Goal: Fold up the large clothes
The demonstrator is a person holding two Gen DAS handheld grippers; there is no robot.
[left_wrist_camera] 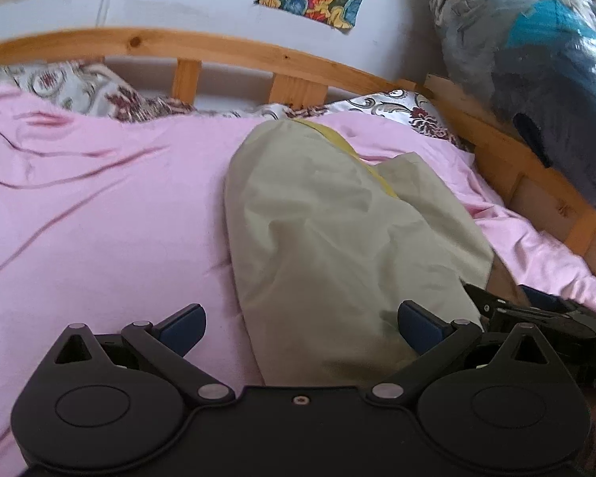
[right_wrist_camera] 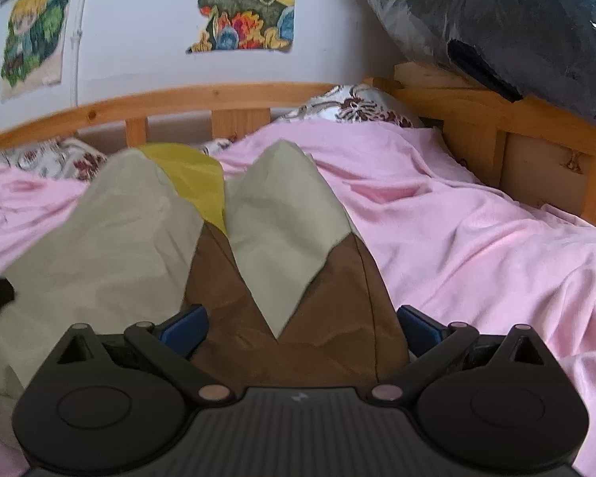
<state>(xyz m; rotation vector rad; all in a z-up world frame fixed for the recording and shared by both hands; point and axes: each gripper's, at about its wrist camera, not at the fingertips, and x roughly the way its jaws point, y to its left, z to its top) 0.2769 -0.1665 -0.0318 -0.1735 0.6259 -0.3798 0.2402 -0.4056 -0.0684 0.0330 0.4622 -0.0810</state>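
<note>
A large garment in pale olive cloth with a yellow strip lies on the pink bedsheet. In the right wrist view it shows olive panels, a yellow part and a brown part. My left gripper is open, its jaws spread over the garment's near end. My right gripper is open, with the brown cloth lying between its wide jaws. The right gripper also shows at the right edge of the left wrist view.
A wooden bed frame runs along the far side and the right side. Patterned pillows lie at the head. A large plastic-wrapped dark bundle rests on the right rail. Posters hang on the wall.
</note>
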